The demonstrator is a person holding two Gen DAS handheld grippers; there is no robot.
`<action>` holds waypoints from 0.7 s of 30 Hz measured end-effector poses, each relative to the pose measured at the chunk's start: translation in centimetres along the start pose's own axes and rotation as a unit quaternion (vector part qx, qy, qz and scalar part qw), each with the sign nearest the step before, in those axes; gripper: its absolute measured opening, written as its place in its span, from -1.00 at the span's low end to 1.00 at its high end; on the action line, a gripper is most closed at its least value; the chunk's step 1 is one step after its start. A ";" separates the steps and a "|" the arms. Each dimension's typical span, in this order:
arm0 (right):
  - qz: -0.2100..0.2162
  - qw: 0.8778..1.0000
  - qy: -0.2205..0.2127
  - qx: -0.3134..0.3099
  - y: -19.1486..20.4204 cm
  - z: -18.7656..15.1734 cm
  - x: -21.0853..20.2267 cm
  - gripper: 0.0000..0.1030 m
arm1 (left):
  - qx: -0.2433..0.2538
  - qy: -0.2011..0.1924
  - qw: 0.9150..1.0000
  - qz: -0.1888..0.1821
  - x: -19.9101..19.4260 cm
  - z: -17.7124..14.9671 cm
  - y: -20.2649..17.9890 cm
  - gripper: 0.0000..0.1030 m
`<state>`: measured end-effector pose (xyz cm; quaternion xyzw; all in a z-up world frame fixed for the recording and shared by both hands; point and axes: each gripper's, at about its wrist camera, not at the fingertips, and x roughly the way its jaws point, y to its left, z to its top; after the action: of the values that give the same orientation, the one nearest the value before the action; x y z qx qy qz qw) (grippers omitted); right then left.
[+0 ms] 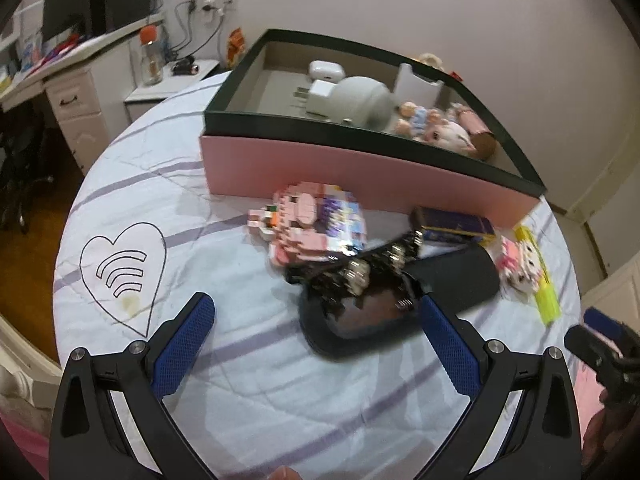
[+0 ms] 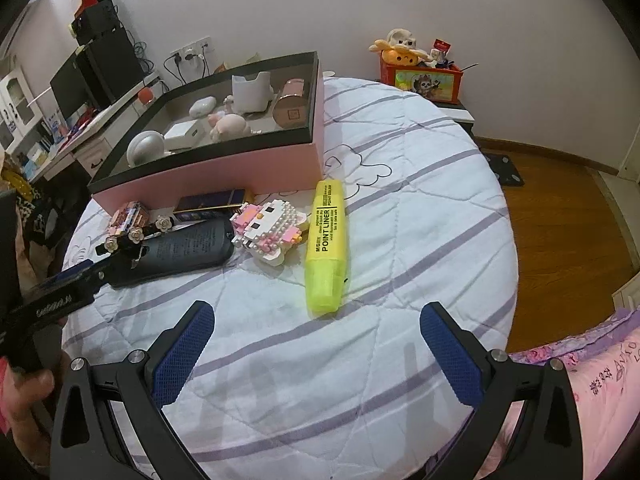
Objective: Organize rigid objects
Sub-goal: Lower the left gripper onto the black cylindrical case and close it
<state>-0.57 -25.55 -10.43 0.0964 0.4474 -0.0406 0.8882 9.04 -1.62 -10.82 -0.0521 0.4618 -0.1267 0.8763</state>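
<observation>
A pink box with a dark rim (image 1: 320,168) (image 2: 224,168) stands on the bed and holds several small things. In front of it lie a pink brick figure (image 1: 304,224) (image 2: 128,216), a black hair clip with flowers (image 1: 360,268) (image 2: 136,234), a dark case (image 1: 400,304) (image 2: 184,250), a dark blue flat box (image 1: 456,226) (image 2: 210,202), a white-pink brick cat (image 1: 520,264) (image 2: 268,230) and a yellow highlighter (image 1: 540,280) (image 2: 326,248). My left gripper (image 1: 316,340) is open, just short of the dark case. My right gripper (image 2: 316,348) is open, just short of the highlighter.
The bed (image 2: 400,200) has a white quilt with purple stripes. A desk with a monitor (image 1: 68,12) stands to the left. A red toy box (image 2: 420,76) stands at the far right. Wooden floor (image 2: 560,220) lies to the right.
</observation>
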 end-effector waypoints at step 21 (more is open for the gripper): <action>0.001 1.000 0.014 0.000 0.1 1.1 2.7 1.00 | 0.047 -0.014 0.999 -0.009 -0.5 -1.3 -1.0 -0.32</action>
<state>1.94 -25.66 -11.95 0.0976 0.4595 -0.0389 0.8819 7.59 -2.40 -10.97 -0.0170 0.4422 -0.1556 0.8832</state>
